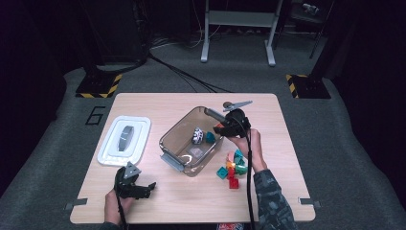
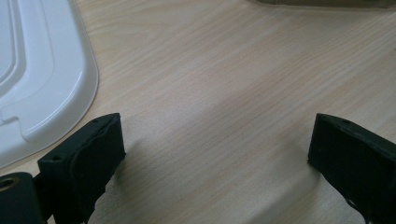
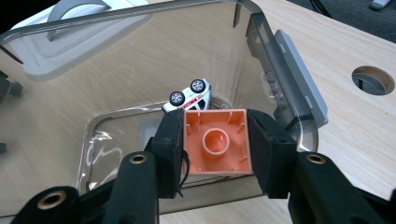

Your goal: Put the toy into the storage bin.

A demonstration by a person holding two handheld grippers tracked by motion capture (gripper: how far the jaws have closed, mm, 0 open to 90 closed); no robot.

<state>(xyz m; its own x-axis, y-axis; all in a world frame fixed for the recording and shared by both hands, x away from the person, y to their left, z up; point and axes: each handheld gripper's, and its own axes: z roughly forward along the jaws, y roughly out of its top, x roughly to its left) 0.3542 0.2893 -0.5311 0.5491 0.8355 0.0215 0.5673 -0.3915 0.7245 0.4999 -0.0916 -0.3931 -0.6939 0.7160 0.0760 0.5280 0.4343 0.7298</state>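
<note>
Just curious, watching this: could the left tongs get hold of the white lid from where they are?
Probably yes. The left tongs rest open on bare table, the white lid lies flat just beside them, and nothing stands between the two. Gripping its thin edge might be fiddly, though.

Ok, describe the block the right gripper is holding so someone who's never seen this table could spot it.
Find the clear plastic bin in the middle of the wooden table. Over its right rim, the right gripper clamps a salmon-orange square block, hollow underside showing. Unlike the loose blocks lying on the table beside the bin, it is held in the air.
</note>
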